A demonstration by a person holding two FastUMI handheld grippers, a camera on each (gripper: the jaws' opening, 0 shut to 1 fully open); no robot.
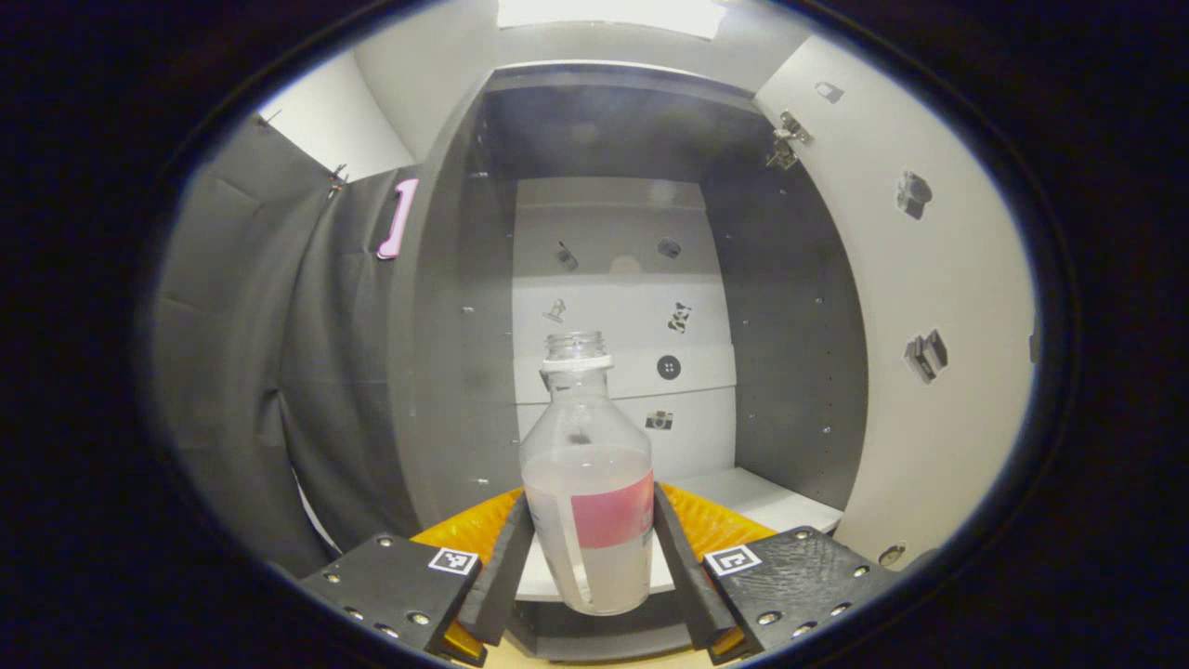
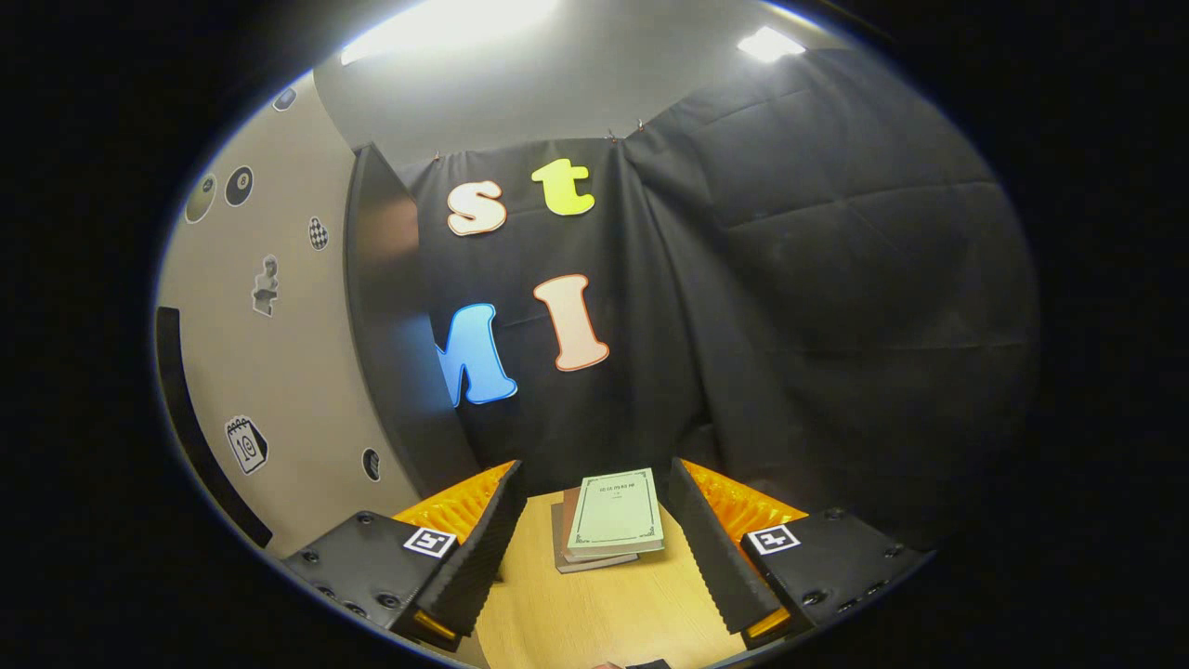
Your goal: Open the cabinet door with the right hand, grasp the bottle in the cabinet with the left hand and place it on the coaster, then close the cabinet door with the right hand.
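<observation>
left gripper point(image 1: 591, 548) points level into the open cabinet point(image 1: 790, 307), jaws clamped on the bottle point(image 1: 590, 483); right gripper point(image 2: 594, 548) jaws apart, books point(image 2: 613, 516) beyond on the table point(image 2: 594, 613).

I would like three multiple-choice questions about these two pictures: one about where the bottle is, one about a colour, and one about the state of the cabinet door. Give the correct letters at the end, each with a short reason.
1. Where is the bottle?
A. Lying on the books
B. Between the left gripper fingers, in front of the open cabinet
C. On top of the cabinet

2. What colour is the band on the bottle?
A. Blue
B. Green
C. Pink-red

3. What is the state of the cabinet door?
A. Open
B. Closed
C. Removed and lying on the table

Answers:
1 B: in the left gripper view both fingers press the bottle's sides.
2 C: the band across its middle is pink-red.
3 A: the door stands swung aside and the cabinet's inside shows.
</observation>
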